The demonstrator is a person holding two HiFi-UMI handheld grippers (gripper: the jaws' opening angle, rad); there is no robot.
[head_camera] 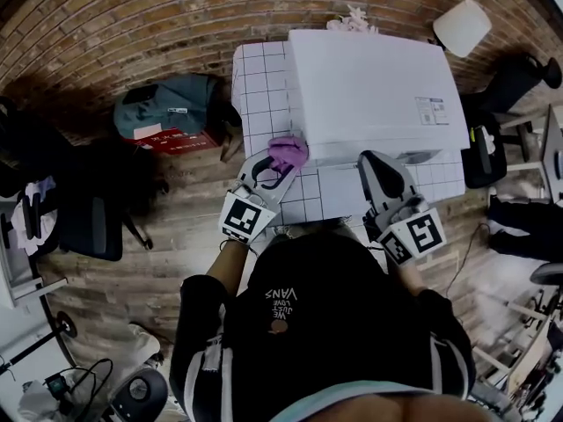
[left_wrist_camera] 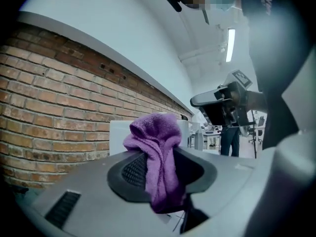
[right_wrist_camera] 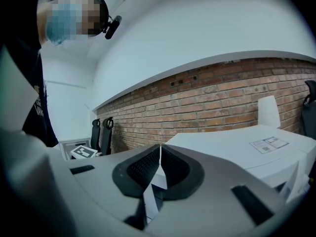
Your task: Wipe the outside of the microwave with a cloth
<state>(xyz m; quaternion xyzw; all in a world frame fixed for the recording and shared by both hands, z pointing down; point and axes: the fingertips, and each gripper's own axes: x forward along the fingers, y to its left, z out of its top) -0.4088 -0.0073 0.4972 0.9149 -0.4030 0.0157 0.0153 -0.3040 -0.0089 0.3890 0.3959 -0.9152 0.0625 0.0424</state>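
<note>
- My left gripper has its jaws clamped on the purple cloth. The cloth bunches up above the pads and a fold hangs down between them.
- In the head view I see that cloth at the front left corner of the white microwave. I cannot tell whether it presses on the casing.
- My right gripper has its jaws pressed together with only a thin seam between the ribbed pads, and nothing is held there.
- That gripper sits at the microwave's front edge, right of centre, with the top panel and its small label stretching off to the right of the jaws.
- The microwave stands on a white tiled table against the brick wall.
- A grey-green bag lies on the floor left of the table.
</note>
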